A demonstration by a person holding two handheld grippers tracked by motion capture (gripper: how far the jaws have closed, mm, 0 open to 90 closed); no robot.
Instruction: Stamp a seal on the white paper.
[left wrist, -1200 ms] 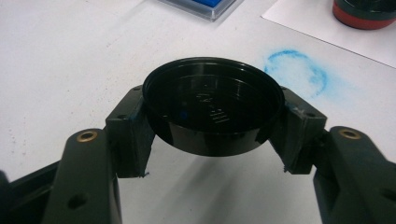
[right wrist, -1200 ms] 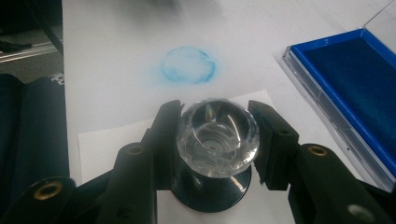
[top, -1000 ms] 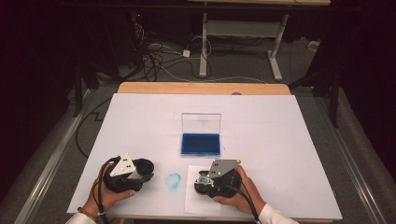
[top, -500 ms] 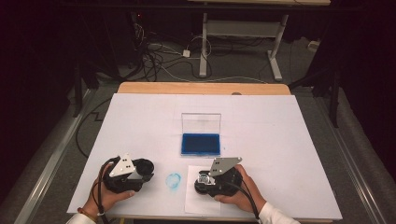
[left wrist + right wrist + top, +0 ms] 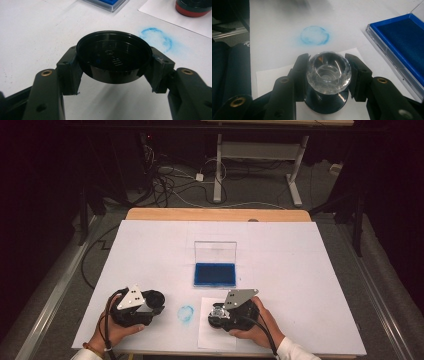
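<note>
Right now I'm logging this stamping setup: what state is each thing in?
Left gripper: shut on black cap, held off the table.
Right gripper: shut on stamp, upright on paper sheet.
Ink pad: lid open.
Blue smudge: on table.

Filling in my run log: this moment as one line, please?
left gripper: shut on black cap | right gripper: shut on stamp, on paper sheet

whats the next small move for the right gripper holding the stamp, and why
Probably lift the stamp straight up off the paper sheet. The right gripper is shut on its clear faceted knob, and the stamp's base seems to sit on the sheet, so it looks pressed down. The open blue ink pad lies just beyond, and the left gripper holds the black cap aside.
</note>
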